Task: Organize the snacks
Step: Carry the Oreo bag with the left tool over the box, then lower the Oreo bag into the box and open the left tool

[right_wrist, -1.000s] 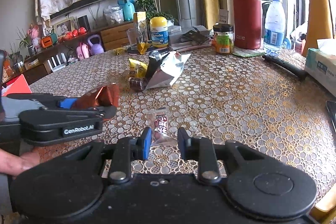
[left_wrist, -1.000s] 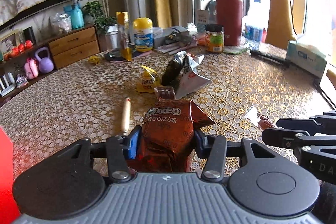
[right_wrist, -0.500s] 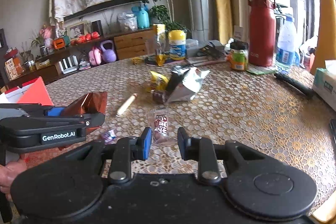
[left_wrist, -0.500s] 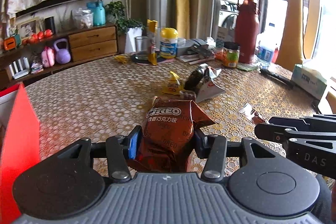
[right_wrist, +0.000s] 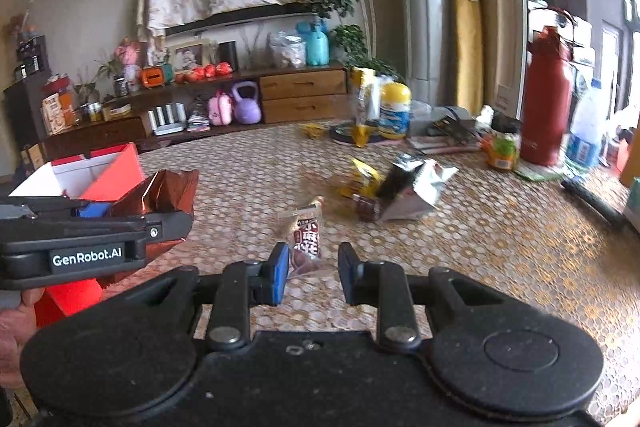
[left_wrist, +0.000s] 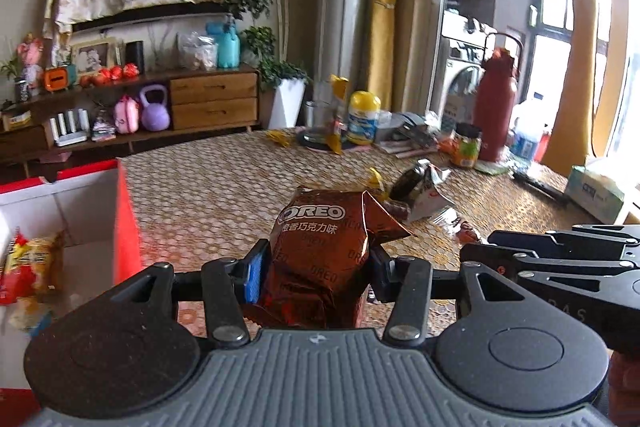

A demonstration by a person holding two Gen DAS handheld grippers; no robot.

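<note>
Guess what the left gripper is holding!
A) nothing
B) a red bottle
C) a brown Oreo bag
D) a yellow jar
C: the left gripper has its jaws pressed on both sides of the brown Oreo bag, held up off the table.

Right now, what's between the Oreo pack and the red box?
Nothing but bare patterned tablecloth separates the Oreo pack, clamped in the left gripper, from the red box. The left wrist view shows it.
</note>
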